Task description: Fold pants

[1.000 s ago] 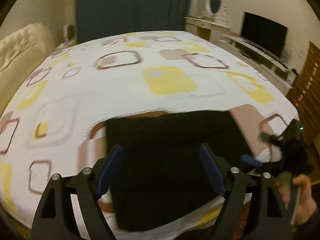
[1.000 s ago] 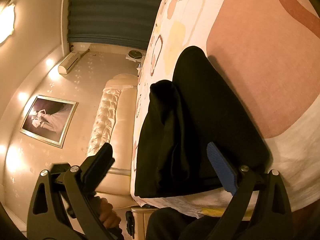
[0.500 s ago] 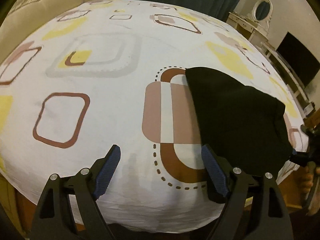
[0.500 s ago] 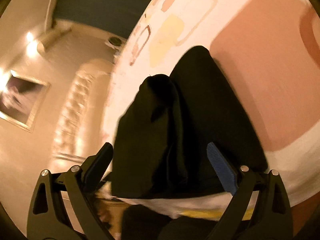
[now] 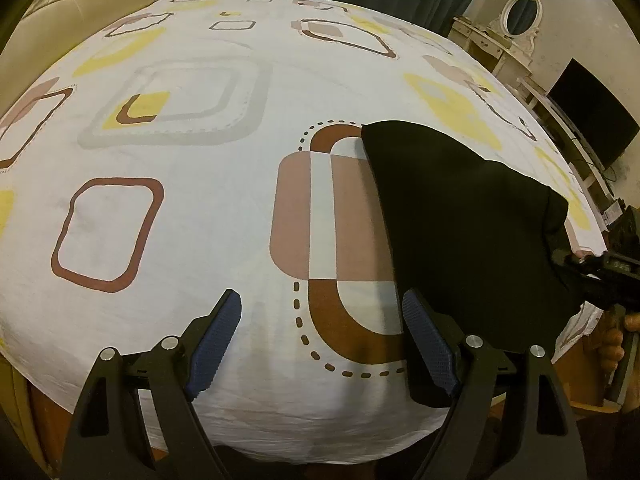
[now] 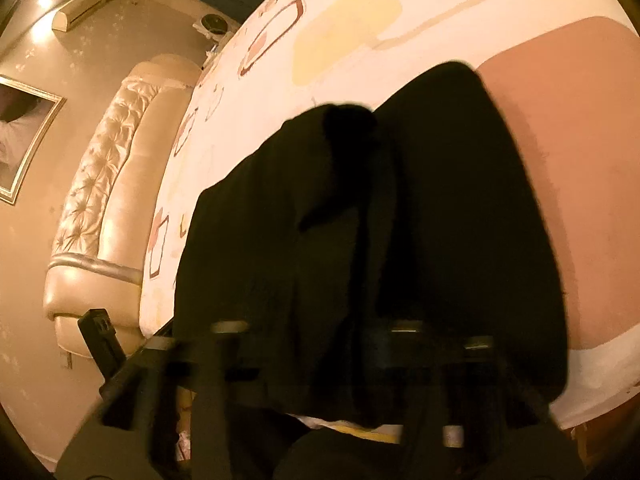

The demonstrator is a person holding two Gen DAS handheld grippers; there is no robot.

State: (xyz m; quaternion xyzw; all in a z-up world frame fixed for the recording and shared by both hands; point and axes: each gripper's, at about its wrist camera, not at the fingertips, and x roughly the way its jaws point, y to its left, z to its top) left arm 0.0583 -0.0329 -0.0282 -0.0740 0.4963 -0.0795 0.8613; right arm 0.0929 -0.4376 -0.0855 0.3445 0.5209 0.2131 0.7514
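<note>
The black pants (image 5: 464, 232) lie folded on the patterned bed sheet (image 5: 192, 184), at the right of the left wrist view. My left gripper (image 5: 320, 340) is open and empty above the sheet, its right finger beside the pants' near left edge. In the right wrist view the pants (image 6: 360, 240) fill the middle, bunched in thick folds. My right gripper (image 6: 320, 344) is blurred, its fingers drawn close together on the near edge of the pants. It also shows at the pants' right edge in the left wrist view (image 5: 576, 264).
A cream tufted headboard (image 6: 108, 184) stands at the bed's head. A white dresser with an oval mirror (image 5: 516, 24) and a dark TV (image 5: 588, 112) stand beyond the bed's right side. The near bed edge (image 5: 280, 440) is just below my left gripper.
My left gripper has swung left off the pants and stays open. My right gripper has closed from wide open onto the near edge of the pants.
</note>
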